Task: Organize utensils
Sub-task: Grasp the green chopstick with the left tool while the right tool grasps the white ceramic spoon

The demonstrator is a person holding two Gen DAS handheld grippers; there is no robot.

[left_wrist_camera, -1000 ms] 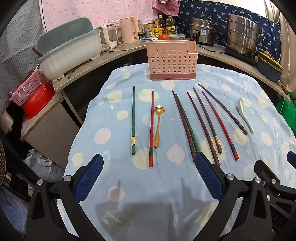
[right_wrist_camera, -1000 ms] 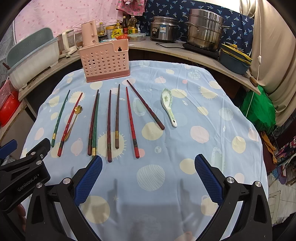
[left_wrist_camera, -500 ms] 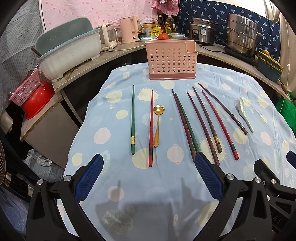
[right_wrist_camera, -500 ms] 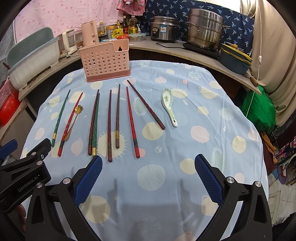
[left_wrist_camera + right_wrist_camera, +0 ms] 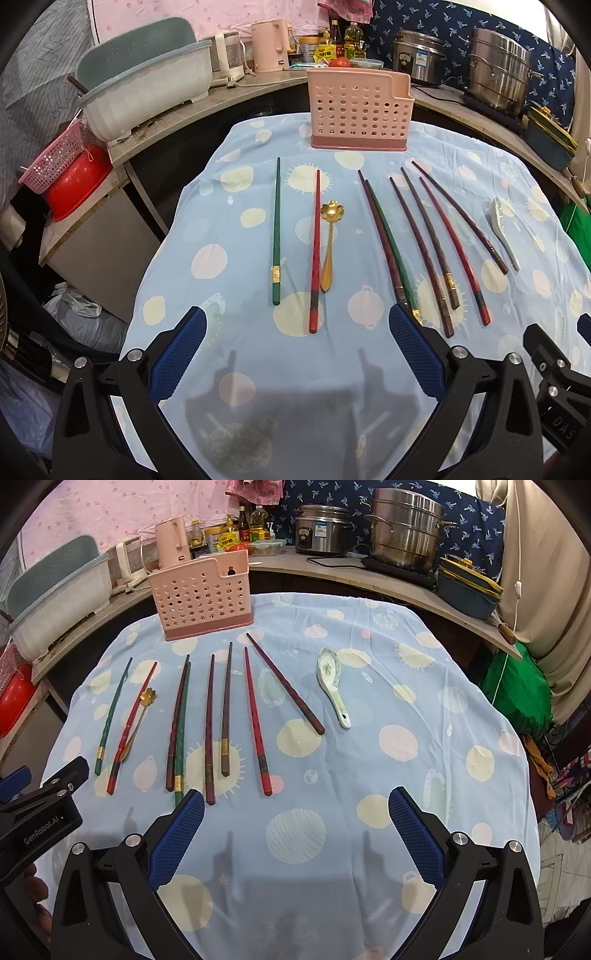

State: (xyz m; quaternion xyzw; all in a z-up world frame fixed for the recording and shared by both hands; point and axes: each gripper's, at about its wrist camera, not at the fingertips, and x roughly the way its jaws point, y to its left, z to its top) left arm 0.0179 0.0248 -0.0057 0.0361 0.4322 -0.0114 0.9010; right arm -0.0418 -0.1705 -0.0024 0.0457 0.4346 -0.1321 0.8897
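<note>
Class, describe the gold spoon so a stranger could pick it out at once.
Start at the pink basket at the far end of the blue tablecloth. Nearer, chopsticks lie in a row; the gold spoon lies just right of the red chopstick. It alone is shiny gold metal, with a flower-shaped bowl.

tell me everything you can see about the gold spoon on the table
The gold spoon is small, shiny and metal-looking, with a flower-shaped bowl pointing toward the pink utensil holder. It lies flat on the blue spotted tablecloth, beside the red chopstick and apparently touching it near the handle. No gripper touches it.
</note>
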